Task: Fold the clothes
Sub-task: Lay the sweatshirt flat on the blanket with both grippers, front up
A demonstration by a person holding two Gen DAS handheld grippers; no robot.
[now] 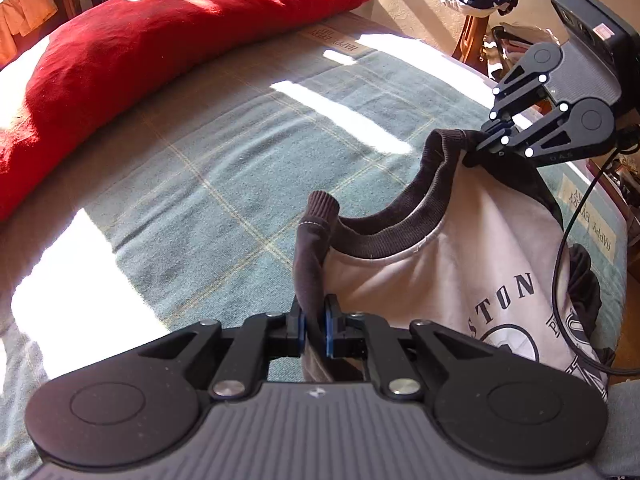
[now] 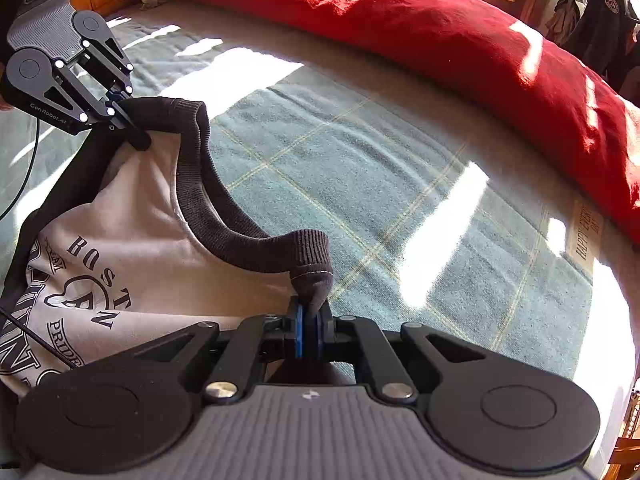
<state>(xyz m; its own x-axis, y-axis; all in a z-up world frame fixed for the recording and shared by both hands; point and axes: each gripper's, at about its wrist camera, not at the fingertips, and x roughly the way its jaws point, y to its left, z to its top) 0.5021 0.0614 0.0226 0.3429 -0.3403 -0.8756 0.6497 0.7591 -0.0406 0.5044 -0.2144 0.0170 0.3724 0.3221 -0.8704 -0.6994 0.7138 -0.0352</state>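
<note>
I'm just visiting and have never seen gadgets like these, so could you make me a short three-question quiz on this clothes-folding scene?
1. True or false: both grippers are clamped on the shirt.
2. Which part does the left gripper pinch? A) bottom hem B) dark fabric by the collar C) printed lettering
3. What large red thing lies across the far side of the green checked blanket?

Key:
1. True; the right gripper also pinches dark fabric by the collar.
2. B
3. A red pillow.
</note>
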